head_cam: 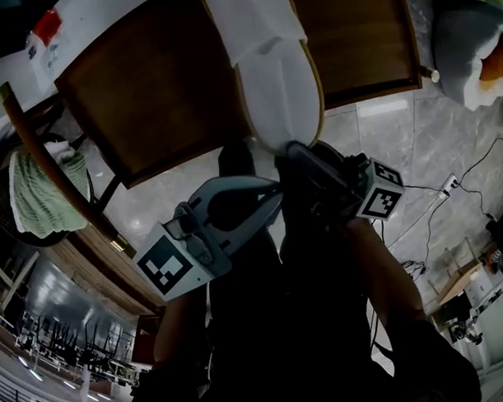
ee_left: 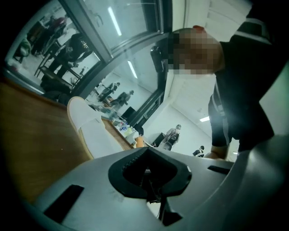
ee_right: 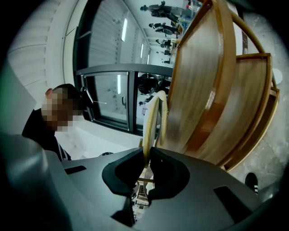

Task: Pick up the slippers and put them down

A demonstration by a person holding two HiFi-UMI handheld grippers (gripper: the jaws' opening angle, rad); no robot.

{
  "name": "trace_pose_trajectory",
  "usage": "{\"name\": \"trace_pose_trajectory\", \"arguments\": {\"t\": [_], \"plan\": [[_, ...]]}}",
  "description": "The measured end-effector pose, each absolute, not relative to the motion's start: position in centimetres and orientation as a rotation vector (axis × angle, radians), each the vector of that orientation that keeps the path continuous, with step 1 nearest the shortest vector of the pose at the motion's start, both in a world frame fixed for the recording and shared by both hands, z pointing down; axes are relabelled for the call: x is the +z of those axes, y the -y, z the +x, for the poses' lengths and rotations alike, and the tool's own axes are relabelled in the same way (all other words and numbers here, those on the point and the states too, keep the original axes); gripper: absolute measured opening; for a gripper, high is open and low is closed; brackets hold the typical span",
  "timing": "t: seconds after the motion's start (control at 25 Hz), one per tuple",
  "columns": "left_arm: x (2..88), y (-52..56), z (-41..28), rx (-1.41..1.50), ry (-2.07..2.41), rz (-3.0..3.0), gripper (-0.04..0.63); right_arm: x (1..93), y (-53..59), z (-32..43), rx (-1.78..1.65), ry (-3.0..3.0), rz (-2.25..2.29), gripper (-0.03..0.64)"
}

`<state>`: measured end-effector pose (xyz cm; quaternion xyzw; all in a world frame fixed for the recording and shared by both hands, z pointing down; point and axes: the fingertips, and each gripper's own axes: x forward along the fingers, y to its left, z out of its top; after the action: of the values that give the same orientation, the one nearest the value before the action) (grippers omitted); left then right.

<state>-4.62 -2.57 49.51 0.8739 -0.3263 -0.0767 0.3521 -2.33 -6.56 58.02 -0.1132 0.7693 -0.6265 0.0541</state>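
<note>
- Right gripper (ee_right: 146, 154): we find its jaws pinching the thin heel rim of the white slipper (ee_right: 153, 115). The left gripper (ee_left: 147, 154) has its jaws pressed together on nothing, tips near that heel.
- We judge the pick-up to be the step in hand. The slipper stretches over the wooden tabletop (head_cam: 149, 84), heel past the near edge. Whether it rests there or hangs clear, we cannot tell.
- Next, we reckon, comes a level carry and a gentle set-down, with the far toe kept from dragging on the wood.
- Open room: we see bare tabletop on either side and tiled floor (head_cam: 398, 141) beyond the edge. A green cloth (head_cam: 37, 191) on a dark frame crowds the left.
</note>
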Motion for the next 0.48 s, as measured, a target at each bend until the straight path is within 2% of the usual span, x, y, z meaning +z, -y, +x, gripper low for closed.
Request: {"name": "trace_pose_trajectory", "arguments": {"t": [0.48], "plan": [[52.5, 3.0, -4.9, -0.207, 0.849, 2.245, 0.011, 61.3, 6.2, -2.0, -1.950, -2.308, -0.405, 0.046]]}}
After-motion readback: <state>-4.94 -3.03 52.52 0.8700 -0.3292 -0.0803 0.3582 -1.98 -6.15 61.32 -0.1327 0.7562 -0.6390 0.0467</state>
